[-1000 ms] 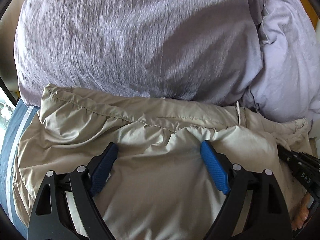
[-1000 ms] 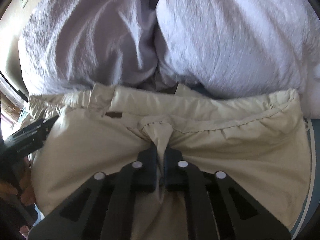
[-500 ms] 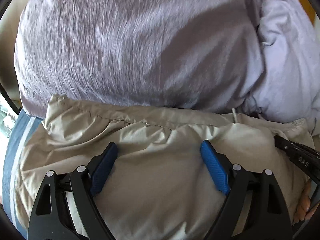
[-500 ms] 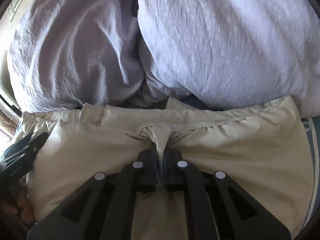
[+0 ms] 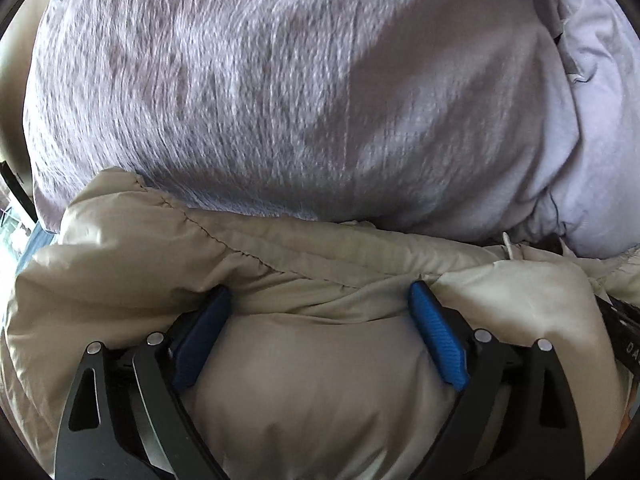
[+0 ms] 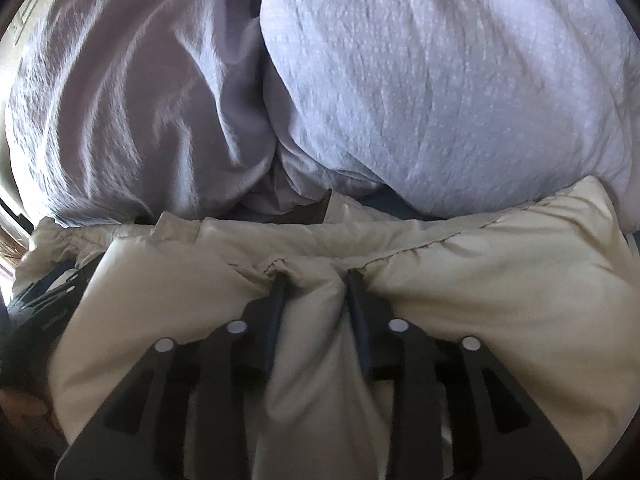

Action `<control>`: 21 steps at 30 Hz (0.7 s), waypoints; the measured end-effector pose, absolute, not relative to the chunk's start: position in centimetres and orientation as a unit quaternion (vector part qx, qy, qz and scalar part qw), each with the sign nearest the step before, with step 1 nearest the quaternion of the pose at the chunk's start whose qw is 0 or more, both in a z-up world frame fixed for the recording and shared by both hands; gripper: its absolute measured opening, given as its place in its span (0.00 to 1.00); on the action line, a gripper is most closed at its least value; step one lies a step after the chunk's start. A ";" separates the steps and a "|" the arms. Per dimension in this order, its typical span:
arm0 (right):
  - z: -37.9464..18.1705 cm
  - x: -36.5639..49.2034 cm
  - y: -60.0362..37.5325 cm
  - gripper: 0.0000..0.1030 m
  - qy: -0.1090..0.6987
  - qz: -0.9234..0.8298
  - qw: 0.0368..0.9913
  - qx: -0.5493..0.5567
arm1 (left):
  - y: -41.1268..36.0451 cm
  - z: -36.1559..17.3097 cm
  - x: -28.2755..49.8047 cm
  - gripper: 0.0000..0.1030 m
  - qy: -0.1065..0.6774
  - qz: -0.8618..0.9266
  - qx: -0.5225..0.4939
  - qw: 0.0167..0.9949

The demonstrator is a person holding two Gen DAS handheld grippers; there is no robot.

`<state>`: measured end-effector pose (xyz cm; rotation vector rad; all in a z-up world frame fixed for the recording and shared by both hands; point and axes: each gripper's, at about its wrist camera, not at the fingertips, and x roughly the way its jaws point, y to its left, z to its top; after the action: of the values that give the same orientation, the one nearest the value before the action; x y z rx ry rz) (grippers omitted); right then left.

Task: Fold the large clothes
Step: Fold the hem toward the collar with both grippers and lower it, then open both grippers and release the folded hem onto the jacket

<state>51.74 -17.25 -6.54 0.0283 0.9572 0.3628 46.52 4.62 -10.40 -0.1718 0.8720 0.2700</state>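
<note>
A beige puffy jacket [image 5: 304,380] fills the lower half of both wrist views, its stitched hem up against the pillows. My left gripper [image 5: 320,300] is open, its blue pads [image 5: 438,340] spread wide and pressed down on the fabric. My right gripper [image 6: 316,280] is partly open, with a bunch of the jacket [image 6: 480,280] lying between its fingers [image 6: 276,300]. The other gripper shows at each view's edge.
Two large lilac pillows [image 5: 280,92] [image 6: 460,92] lie right behind the jacket and block the way forward. A strip of blue bedding [image 5: 36,236] shows at the far left.
Both grippers have moved forward with the jacket toward the pillows. The right gripper, shut on a fold before, has opened partway. The left gripper stays open.
</note>
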 end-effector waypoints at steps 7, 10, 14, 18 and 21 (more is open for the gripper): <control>-7.0 51.5 -16.3 0.41 0.459 0.170 0.872 -0.004 | 4.6 -11.0 46.7 0.91 0.439 0.139 -0.079 0.884; -5.0 50.3 -17.8 0.51 0.453 0.168 0.876 0.017 | 5.5 -9.6 45.5 0.91 0.439 0.138 -0.092 0.883; -3.2 48.5 -21.8 0.56 0.427 0.144 0.892 0.036 | 6.9 -7.9 43.3 0.91 0.422 0.141 -0.096 0.890; -3.2 47.6 -25.3 0.56 0.422 0.105 0.900 0.023 | 8.7 -7.2 41.7 0.91 0.412 0.169 -0.077 0.892; -4.3 47.0 -26.8 0.56 0.419 0.072 0.905 -0.001 | 10.1 -7.9 41.5 0.91 0.414 0.196 -0.059 0.887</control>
<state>46.99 -26.75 -4.31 -0.0025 0.8662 0.1488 41.46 10.06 -7.85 -0.1227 0.8613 0.4071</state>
